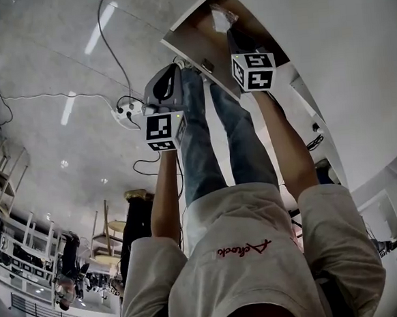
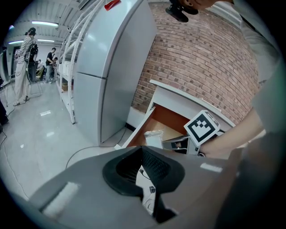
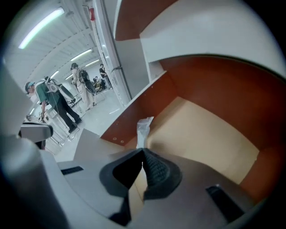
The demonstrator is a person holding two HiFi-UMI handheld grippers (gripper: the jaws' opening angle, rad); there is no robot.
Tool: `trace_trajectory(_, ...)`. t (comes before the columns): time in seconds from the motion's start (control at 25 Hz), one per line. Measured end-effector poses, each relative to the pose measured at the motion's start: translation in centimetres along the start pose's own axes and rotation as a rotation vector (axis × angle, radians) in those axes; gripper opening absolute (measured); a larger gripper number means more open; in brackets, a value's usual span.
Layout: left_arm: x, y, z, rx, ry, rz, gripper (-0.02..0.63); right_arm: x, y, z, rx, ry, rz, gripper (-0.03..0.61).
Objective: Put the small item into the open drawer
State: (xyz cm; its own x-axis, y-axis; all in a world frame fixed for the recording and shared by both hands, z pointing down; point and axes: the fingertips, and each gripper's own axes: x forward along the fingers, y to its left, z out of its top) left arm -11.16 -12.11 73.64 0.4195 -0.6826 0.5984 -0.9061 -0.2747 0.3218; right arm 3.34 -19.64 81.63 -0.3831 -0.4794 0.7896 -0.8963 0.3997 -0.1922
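Observation:
The small item is a clear plastic bag (image 3: 144, 127). It stands up right at the tips of my right gripper (image 3: 143, 151), whose jaws are closed on its near end. The gripper reaches inside the open drawer (image 3: 210, 134), above its pale wooden floor and brown walls. In the head view the bag (image 1: 220, 19) lies inside the drawer (image 1: 183, 53), just beyond the right gripper (image 1: 237, 40). My left gripper (image 2: 142, 151) is shut and empty, held in front of the drawer (image 2: 165, 123), left of the right gripper's marker cube (image 2: 203, 127). The bag (image 2: 154, 136) also shows there.
A white cabinet top (image 1: 341, 54) runs above the drawer. A tall grey fridge (image 2: 107, 67) stands left of it against a brick wall (image 2: 201, 58). A power strip with cables (image 1: 128, 112) lies on the floor. People stand far off (image 3: 53, 103).

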Motion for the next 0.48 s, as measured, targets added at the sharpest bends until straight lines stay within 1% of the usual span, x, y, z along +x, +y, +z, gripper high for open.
trace_trajectory(0.16, -0.1, 0.1, -0.2, 0.000, 0.008, 0.008, 0.009, 1.1, -0.6, -1.4, 0.078, 0.040, -0.005, 0.012)
trace_trajectory(0.28, -0.3, 0.1, -0.7, -0.007, 0.032, 0.012, 0.009, 1.7, -1.2, -2.2, 0.127, 0.054, -0.013, 0.014)
trace_trajectory(0.4, -0.3, 0.1, -1.0, 0.005, 0.027, 0.002, 0.009, 1.9, -1.4, -2.4, 0.125, 0.062, -0.011, 0.015)
trace_trajectory(0.48, -0.3, 0.2, -1.1, -0.002, 0.034, 0.004, 0.009, 1.9, -1.6, -2.3, 0.113, 0.059, -0.025, 0.015)
